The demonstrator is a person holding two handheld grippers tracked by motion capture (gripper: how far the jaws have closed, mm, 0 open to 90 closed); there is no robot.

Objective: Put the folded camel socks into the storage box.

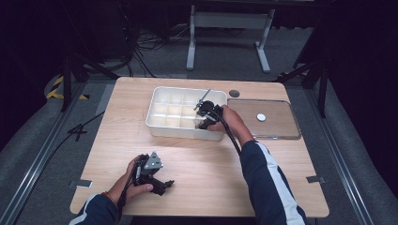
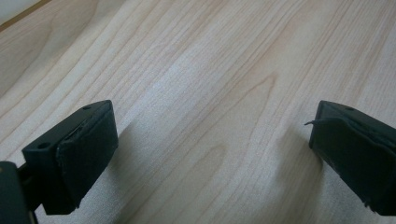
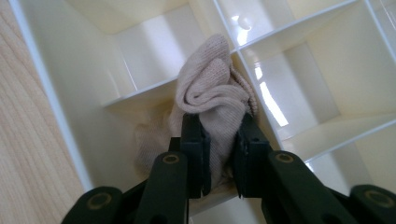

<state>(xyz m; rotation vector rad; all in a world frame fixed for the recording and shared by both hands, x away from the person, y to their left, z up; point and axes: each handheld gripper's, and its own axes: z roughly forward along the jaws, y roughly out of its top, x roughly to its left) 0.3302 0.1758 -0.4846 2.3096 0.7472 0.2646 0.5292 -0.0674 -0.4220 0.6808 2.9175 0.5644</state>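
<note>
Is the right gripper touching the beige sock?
Touching. In the right gripper view, the right gripper has both jaws pressed on the bunched beige sock inside the white divided box.

Dim room, lit wooden desk (image 1: 197, 183) on grey floor (image 1: 37, 136).
White frame legs (image 1: 225, 33) stand behind the desk, with loose cables (image 1: 145, 44) beside them. Metal rails (image 1: 28, 178) run along both sides of the floor. Yellow-black tape (image 1: 57, 86) at left. Black surroundings.

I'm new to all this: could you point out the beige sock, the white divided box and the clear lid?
beige sock (image 3: 210, 98): right gripper view, bunched top above the jaws.
white divided box (image 1: 183, 131): high view, near outer wall.
clear lid (image 1: 281, 124): high view, flat panel right of its knob.
</note>
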